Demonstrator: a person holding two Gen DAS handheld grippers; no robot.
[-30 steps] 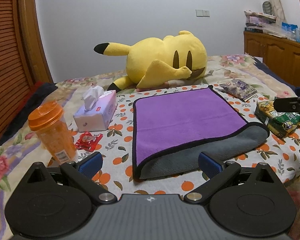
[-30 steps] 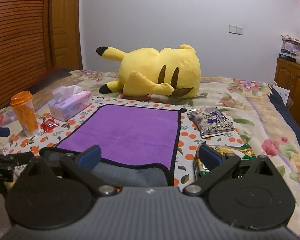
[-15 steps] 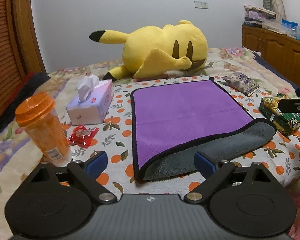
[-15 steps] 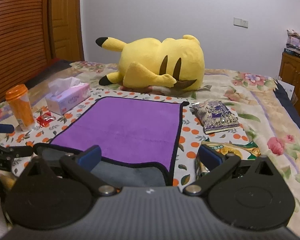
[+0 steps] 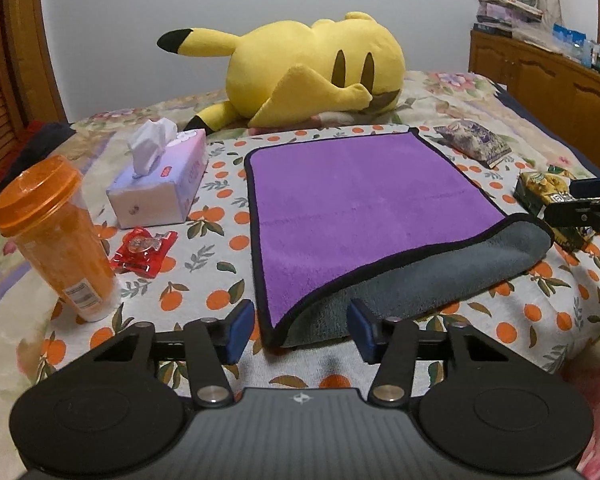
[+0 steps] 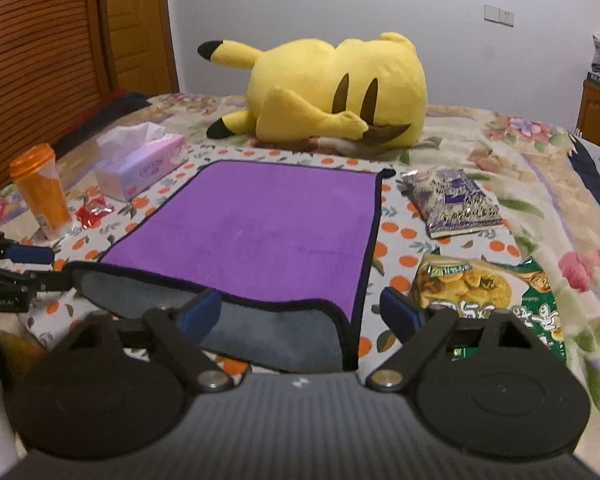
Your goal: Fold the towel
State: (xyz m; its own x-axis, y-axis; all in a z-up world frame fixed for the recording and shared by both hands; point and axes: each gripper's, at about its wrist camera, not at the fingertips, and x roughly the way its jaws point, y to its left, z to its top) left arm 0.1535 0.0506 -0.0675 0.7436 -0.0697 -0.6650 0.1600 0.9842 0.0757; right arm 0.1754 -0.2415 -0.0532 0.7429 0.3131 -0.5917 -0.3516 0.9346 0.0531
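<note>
Floral bedding covers the bed (image 5: 452,92), with an orange-print cloth (image 5: 220,248) spread over its near part and a white wall behind. On that cloth lies the towel (image 5: 364,200), purple side up, black-edged, its near edge turned over so the grey underside (image 5: 440,280) shows. A yellow Pikachu plush (image 5: 316,72) lies on its side beyond the towel's far edge. To the towel's left stand a tissue box (image 5: 160,184) and an orange-lidded bottle (image 5: 56,232), with a red candy wrapper (image 5: 144,246) between them. To its right are a purple snack packet (image 6: 452,204) and, nearer, a green chip bag (image 6: 484,296).

The left tool (image 5: 300,330) is released, its blue pads spread wide on either side of the towel's near left corner and touching nothing. Compared with a second ago it has come down and forward: that corner, then well ahead of the pads, now sits between them, and the bottle looms larger at the left. The right tool (image 6: 300,314) is likewise released, pads apart and straddling the near right corner of the folded-over edge; its left pad (image 6: 200,312) overlaps the grey fold in view, though I cannot tell whether it touches. It too has closed in since earlier, with the chip bag now right beside its right pad (image 6: 400,314). The towel itself has not shifted.
</note>
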